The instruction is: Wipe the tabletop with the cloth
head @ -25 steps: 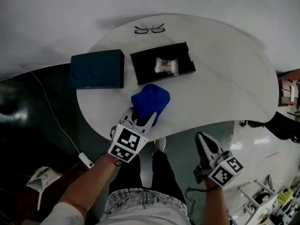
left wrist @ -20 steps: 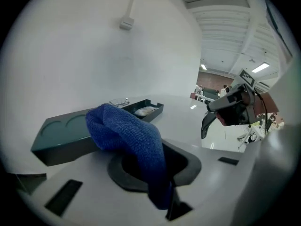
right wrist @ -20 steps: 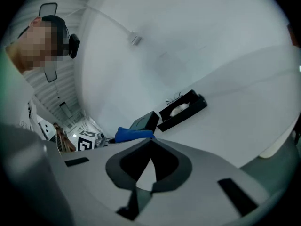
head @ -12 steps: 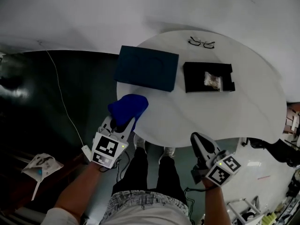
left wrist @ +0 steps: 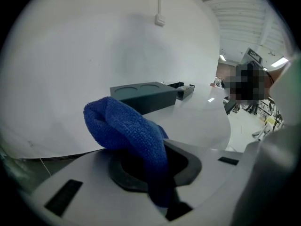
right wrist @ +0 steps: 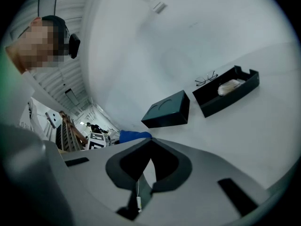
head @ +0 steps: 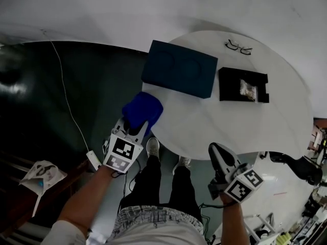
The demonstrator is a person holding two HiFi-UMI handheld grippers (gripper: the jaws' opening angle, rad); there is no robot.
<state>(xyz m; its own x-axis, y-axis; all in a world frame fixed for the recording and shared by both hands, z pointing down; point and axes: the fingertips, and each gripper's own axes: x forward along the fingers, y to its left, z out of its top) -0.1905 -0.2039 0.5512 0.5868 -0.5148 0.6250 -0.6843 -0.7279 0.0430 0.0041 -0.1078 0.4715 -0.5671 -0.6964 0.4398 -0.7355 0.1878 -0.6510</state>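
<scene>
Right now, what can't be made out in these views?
- Whether the cloth touches the table: the cloth itself covers the contact in the head and left gripper views.
- What the packet in the tray holds: too small in the head view.

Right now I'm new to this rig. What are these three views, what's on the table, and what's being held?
There is no robot here: a person holds a two-jaw gripper in each hand. The head view comes from a camera on the person's head, looking steeply down. The other two cameras ride on the grippers and look along their jaws.

The left gripper is shut on a blue cloth at the edge of the white round table. Whether the cloth touches the top isn't clear. The right gripper is shut and empty, held off the table's near edge.

On the table lie a dark box, a black tray with a small packet in it, and a pair of glasses.
</scene>
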